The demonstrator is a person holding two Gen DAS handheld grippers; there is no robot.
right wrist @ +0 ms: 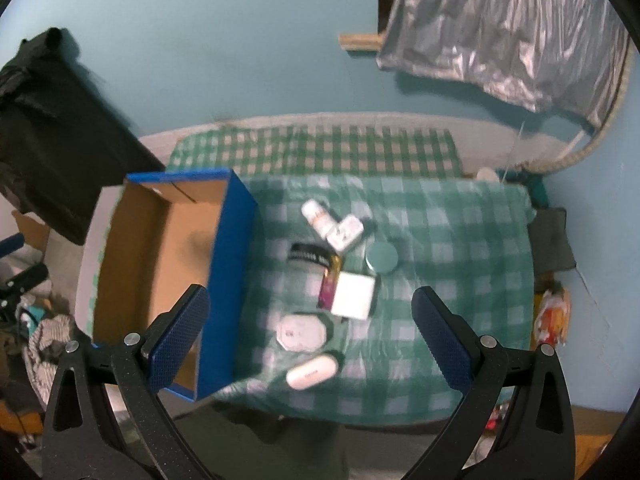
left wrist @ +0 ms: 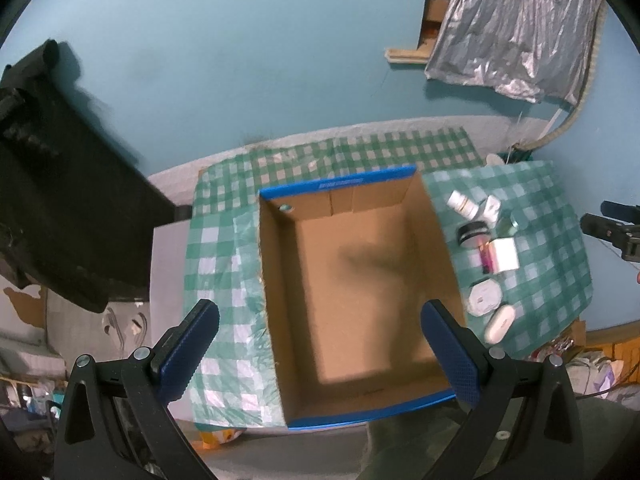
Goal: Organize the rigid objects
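While box (left wrist: 356,296) sits frame centre, left gripper (left wrist: 320,356) jaws apart; right gripper (right wrist: 310,344) jaws apart above jars (right wrist: 316,276), empty.

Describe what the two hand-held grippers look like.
Each hand-held gripper, left and right, has a black speckled plastic frame with triangular cut-outs, silver round screw heads at the joints, and two fingers faced with blue, cross-hatched pads. No cables or sleeves show.
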